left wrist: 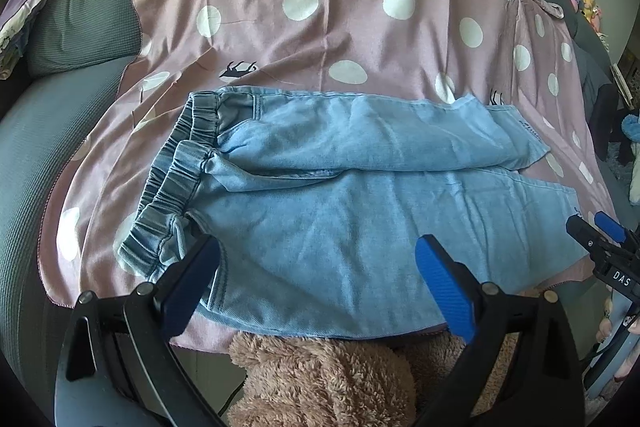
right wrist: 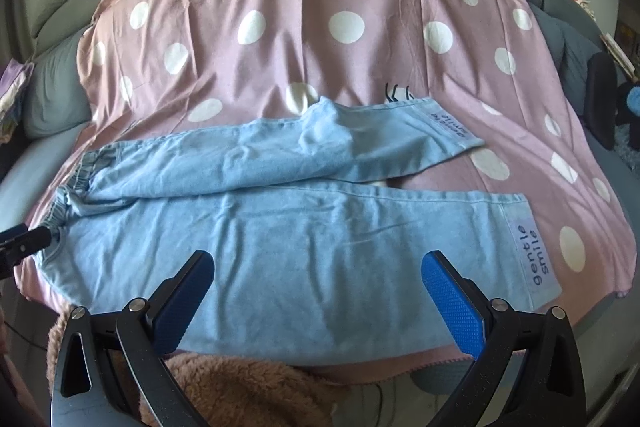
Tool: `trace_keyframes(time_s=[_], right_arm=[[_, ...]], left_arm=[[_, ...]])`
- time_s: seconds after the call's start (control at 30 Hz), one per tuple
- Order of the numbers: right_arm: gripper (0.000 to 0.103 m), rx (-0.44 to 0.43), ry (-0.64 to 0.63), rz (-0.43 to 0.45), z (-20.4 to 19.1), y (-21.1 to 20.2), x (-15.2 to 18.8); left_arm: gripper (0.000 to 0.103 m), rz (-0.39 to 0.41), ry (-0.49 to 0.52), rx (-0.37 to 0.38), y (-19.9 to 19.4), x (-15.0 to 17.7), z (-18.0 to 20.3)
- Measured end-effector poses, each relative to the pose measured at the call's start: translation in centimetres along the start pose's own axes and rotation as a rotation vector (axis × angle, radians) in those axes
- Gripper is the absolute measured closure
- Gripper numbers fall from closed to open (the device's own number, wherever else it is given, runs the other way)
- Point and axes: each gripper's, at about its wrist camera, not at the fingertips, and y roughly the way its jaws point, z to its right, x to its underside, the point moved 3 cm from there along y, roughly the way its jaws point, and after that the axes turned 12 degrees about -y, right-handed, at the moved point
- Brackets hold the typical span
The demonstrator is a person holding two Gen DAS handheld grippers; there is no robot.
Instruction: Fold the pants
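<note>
Pants (left wrist: 340,195), light blue denim, lie flat on a pink dotted sheet (left wrist: 320,7) spread over a grey sofa (left wrist: 60,131). Waistband (left wrist: 176,179) to the left, both legs running right; near leg straight, far leg angled slightly away, a gap opening between the cuffs (right wrist: 532,255). No fold made yet.

Left tool (left wrist: 318,267): jaws wide apart, nothing held, hovering over the near edge just right of the waistband. Right tool (right wrist: 318,279): also spread open and empty, over the near leg's middle, left of the printed cuff label.

Step in hand, as I judge it: first lengthwise fold, near leg onto far leg.

To do it well:
- Take the near edge at two spread points, one by the waistband corner, one toward the cuff, so the cloth lifts evenly.
- Pinch both layers of the leg, not the sheet beneath.
- Carry both tools away together; land the near outseam on the far one.
- The far leg's drift likely needs straightening, or the cuffs won't stack.

A brown plush thing (left wrist: 320,379) sits at the near edge, below the tools.
</note>
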Motion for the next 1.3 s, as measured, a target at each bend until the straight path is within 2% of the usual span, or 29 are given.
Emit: trace_keyframes(time_s=[0.67,1.3], right_arm=[[0.0,-0.019,0.038,-0.008,0.1,0.1,0.5],[0.0,0.008,0.075,-0.033,0.9,0.5,0.9]], left_arm=[[0.005,-0.013,0.001,-0.006,0.0,0.3,0.1],[0.006,-0.036,-0.012,0.019,0.5,0.4,0.0]])
